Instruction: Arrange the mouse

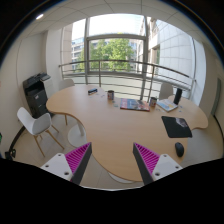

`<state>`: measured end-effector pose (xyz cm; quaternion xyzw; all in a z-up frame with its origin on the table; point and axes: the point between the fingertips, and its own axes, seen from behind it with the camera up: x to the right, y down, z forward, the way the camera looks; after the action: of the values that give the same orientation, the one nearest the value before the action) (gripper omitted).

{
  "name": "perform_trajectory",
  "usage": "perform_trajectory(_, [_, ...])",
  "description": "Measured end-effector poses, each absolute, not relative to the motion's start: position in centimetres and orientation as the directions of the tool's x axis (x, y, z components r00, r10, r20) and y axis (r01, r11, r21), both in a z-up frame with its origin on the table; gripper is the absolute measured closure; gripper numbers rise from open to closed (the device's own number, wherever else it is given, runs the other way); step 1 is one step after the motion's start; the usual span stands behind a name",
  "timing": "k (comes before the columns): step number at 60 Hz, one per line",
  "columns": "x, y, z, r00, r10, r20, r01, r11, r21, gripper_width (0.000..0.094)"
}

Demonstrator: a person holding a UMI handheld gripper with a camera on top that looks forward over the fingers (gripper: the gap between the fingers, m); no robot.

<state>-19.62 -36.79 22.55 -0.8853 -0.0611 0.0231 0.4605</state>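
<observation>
A small black mouse (179, 148) lies on the wooden table (110, 125), to the right beyond my right finger. A dark mouse mat (176, 126) lies just past it, farther along the table's right side. My gripper (112, 160) is open, its two fingers wide apart with magenta pads (78, 157) facing in. Nothing is between the fingers but bare table top. The gripper hovers over the table's near edge, left of the mouse.
A white chair (37, 123) stands at the table's left. A laptop (168, 103), a book or tablet (132, 104) and small items (93, 90) lie at the far side. A black printer (36, 92) stands at the left wall. Large windows are behind.
</observation>
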Motion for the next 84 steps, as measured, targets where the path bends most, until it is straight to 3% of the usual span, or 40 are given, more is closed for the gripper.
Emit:
perform_trajectory(9, [-16.0, -38.6, 19.1, 0.997, 0.077, 0.017, 0.061, -0.622, -0.780, 0.0092])
perform_trajectory(26, [3.2, -40.8, 8.0, 0.995, -0.082, 0.064, -0.013, -0.713, -0.701, 0.0091])
perform_trajectory(41, [18.5, -33.0, 4.0, 0.980, -0.154, 0.130, -0.003, -0.659, -0.752, 0.0093])
perform_trajectory(55, [23.5, -24.9, -0.5, 0.988, -0.135, 0.071, -0.036, -0.658, -0.752, 0.0094])
perform_trajectory(59, [23.4, -23.8, -1.7, 0.992, -0.114, 0.054, -0.036, -0.670, -0.742, 0.0161])
perform_trajectory(62, [23.0, -23.2, -1.8, 0.994, -0.110, 0.013, -0.063, -0.660, -0.749, 0.0346])
perform_trajectory(64, [23.4, -22.9, -1.6, 0.993, -0.121, 0.011, -0.071, -0.651, -0.756, 0.0409])
perform_trajectory(77, [23.1, -22.6, -1.1, 0.994, -0.109, 0.021, -0.057, -0.660, -0.749, 0.0527])
perform_trajectory(84, [22.1, -22.2, 4.9, 0.996, -0.089, 0.031, -0.030, -0.611, -0.791, 0.0532])
